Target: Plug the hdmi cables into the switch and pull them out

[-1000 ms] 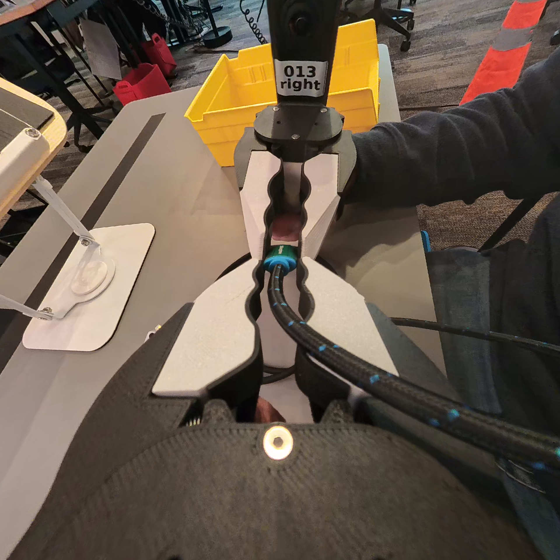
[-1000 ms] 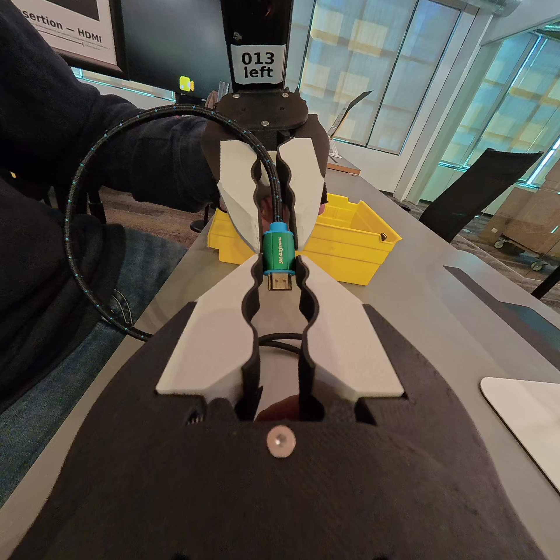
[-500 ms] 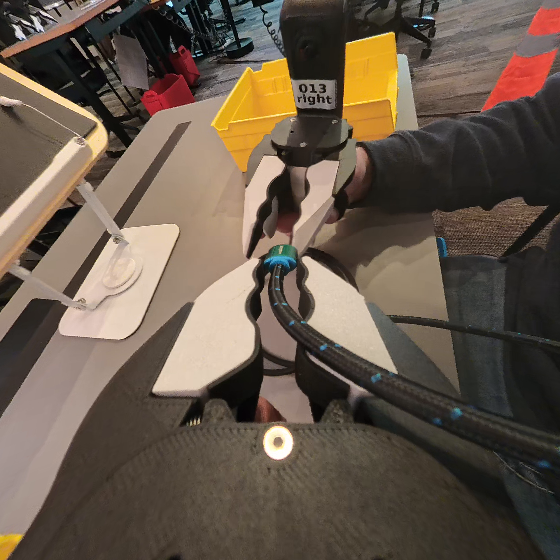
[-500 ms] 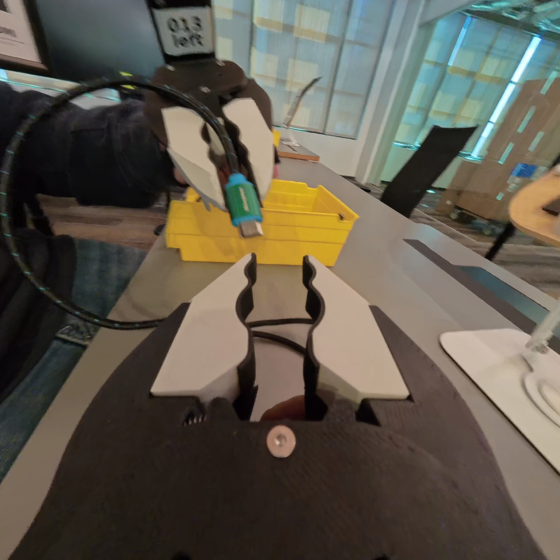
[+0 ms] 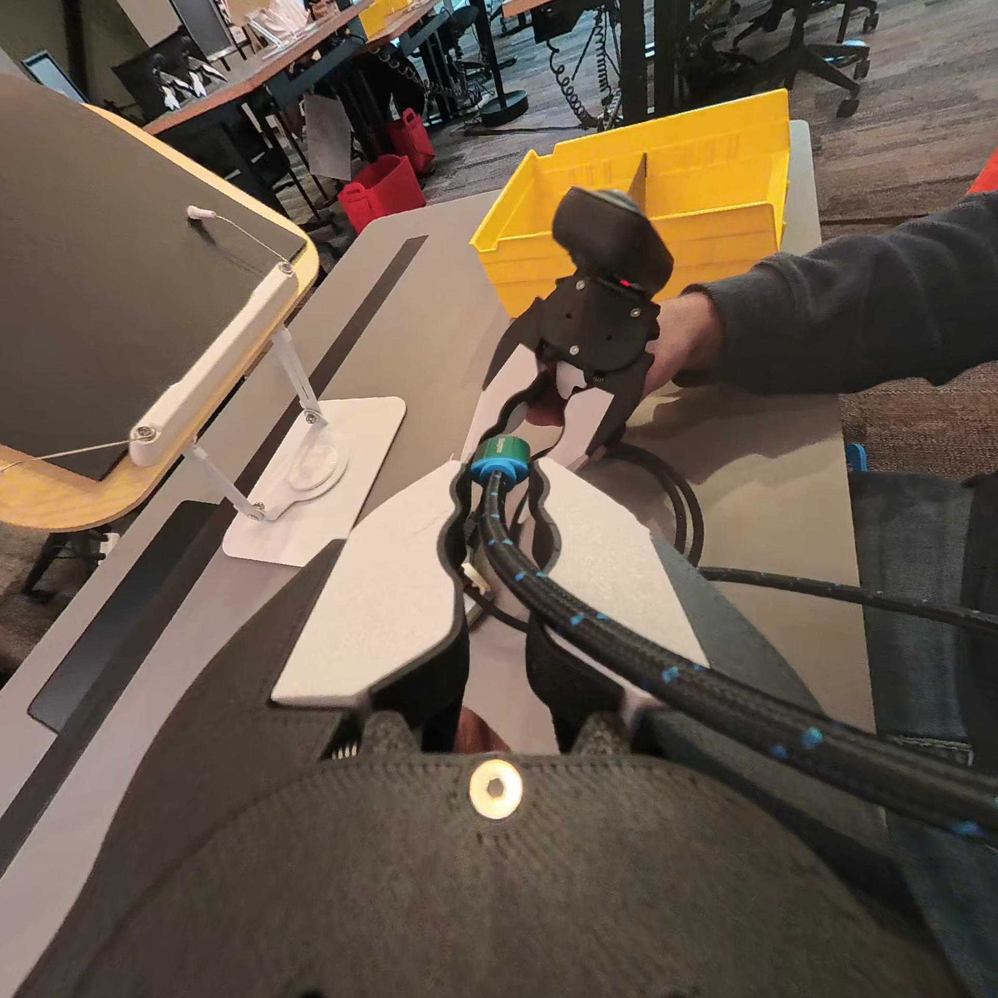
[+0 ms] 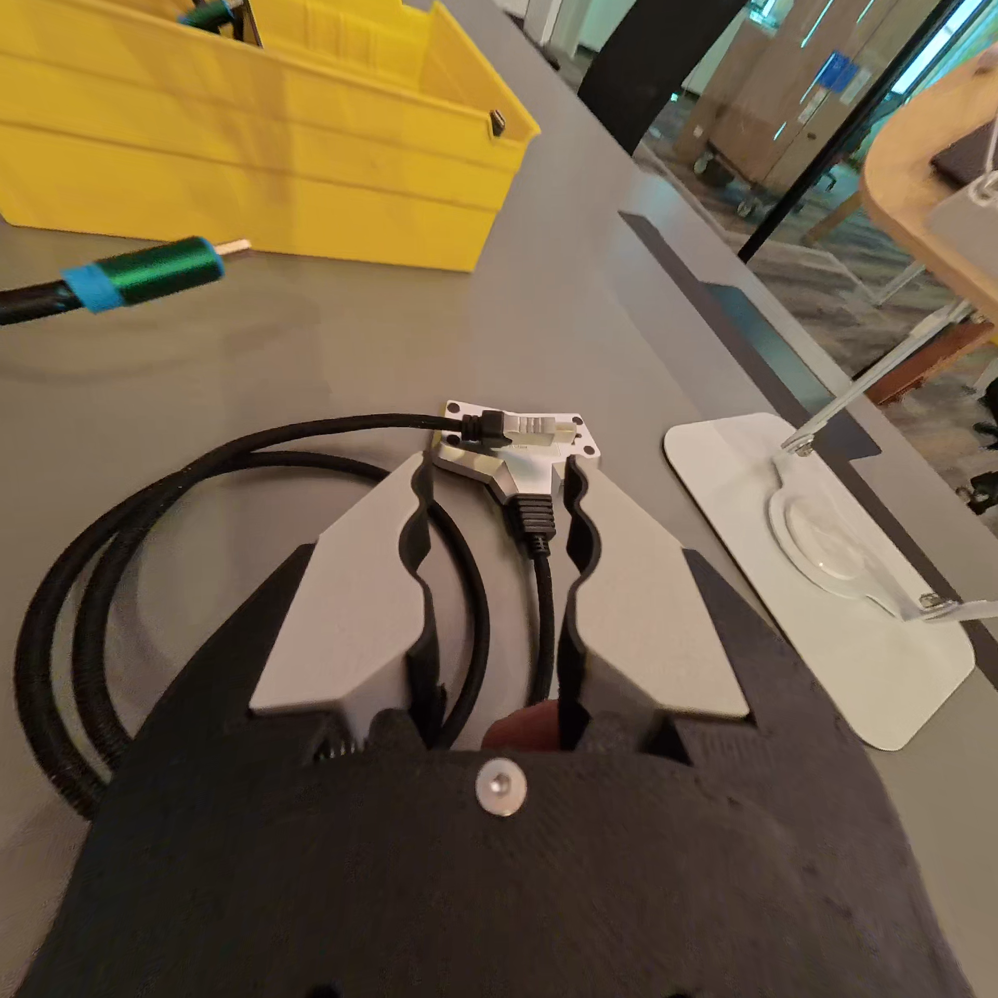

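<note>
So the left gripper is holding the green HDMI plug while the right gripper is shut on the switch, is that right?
Not quite: the right gripper is open, its fingers either side of the switch without clamping it, as the right wrist view shows. The left gripper does hold the green HDMI plug.

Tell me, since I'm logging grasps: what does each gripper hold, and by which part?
The left gripper is shut on the braided HDMI cable, just behind its green plug. The right gripper is open, holding nothing, just short of the silver switch.
</note>
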{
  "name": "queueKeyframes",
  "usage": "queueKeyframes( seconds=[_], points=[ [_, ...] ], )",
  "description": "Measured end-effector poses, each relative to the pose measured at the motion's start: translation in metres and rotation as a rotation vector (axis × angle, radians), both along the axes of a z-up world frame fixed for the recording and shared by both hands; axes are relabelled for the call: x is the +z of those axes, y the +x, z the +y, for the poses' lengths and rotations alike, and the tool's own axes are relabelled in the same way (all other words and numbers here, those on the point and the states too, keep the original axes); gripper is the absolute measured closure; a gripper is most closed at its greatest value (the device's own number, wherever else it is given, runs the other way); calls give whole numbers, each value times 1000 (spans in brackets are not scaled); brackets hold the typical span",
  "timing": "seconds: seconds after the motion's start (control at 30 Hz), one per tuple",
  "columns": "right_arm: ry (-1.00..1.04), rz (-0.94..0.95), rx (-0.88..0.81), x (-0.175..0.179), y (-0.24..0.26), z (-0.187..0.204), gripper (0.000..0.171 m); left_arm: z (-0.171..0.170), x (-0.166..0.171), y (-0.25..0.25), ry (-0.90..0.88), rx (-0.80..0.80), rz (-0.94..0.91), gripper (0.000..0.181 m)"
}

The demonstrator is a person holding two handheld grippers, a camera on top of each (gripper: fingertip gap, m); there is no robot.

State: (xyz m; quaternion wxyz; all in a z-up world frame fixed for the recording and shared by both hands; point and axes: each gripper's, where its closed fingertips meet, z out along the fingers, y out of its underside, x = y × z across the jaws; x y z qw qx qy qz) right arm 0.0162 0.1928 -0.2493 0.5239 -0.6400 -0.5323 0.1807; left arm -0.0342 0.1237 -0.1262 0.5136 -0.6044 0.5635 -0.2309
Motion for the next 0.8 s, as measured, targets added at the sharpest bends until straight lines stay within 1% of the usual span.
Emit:
queueKeyframes(
  seconds=[0.13, 0.2, 0.3, 0.43, 0.57, 0.8],
  points=[
    [-66, -72, -8, -16, -3, 17, 130, 3, 0, -3, 0, 8, -2, 162],
    [-103, -126, -7, -26, -3, 26, 130, 3, 0, -4, 3, 12, 0, 162],
    [-170, -220, -4, -44, -1, 36, 136, 4, 0, -6, 6, 15, 4, 162],
    [-237, -307, 4, -67, 1, 44, 142, 7, 0, -9, 3, 21, 2, 162],
    [-246, -273, 22, -68, -7, 45, 151, 10, -2, -11, -3, 28, -1, 162],
    [-231, -193, 51, -60, -5, 46, 151, 14, -6, -14, -16, 39, -9, 162]
  ],
)
